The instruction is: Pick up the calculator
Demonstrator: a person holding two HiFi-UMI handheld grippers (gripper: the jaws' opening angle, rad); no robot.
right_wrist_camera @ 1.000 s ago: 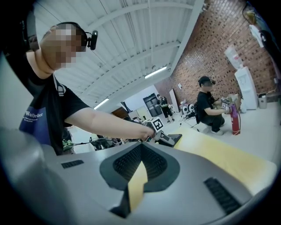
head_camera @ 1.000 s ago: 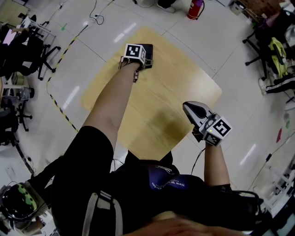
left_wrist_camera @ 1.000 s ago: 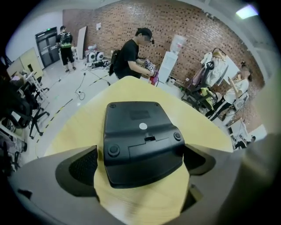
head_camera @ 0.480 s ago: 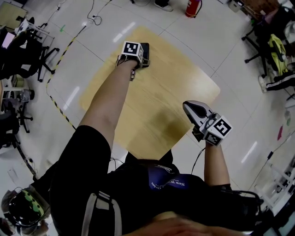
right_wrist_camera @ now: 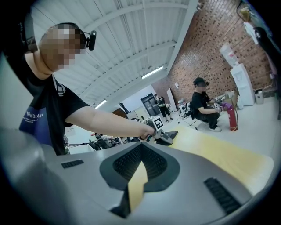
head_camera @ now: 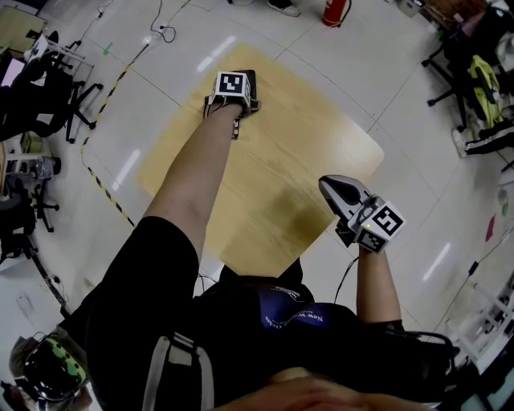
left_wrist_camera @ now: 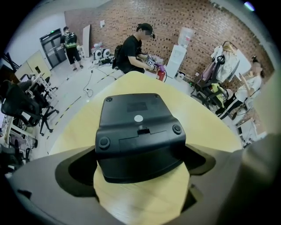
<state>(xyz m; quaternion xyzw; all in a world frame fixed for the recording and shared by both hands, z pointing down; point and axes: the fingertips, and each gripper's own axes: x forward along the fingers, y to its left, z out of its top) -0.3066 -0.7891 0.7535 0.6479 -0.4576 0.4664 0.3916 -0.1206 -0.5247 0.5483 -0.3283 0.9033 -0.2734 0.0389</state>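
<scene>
White print on my dark shirt (right_wrist_camera: 34, 115) reads partly "Order". My left gripper (left_wrist_camera: 140, 169) is clamped on the black calculator (left_wrist_camera: 137, 125), underside up, its near end caught between the jaws, out at the table's (head_camera: 313, 152) far edge. My right gripper (right_wrist_camera: 139, 173) hangs by the table's near edge, jaws pressed together, gripping nothing.

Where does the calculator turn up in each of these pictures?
Head view: calculator at the far edge of the table, top centre.
Left gripper view: calculator fills the centre, underside up.
Right gripper view: calculator small, near the middle.
Shared landmark: the red fire extinguisher.
</scene>
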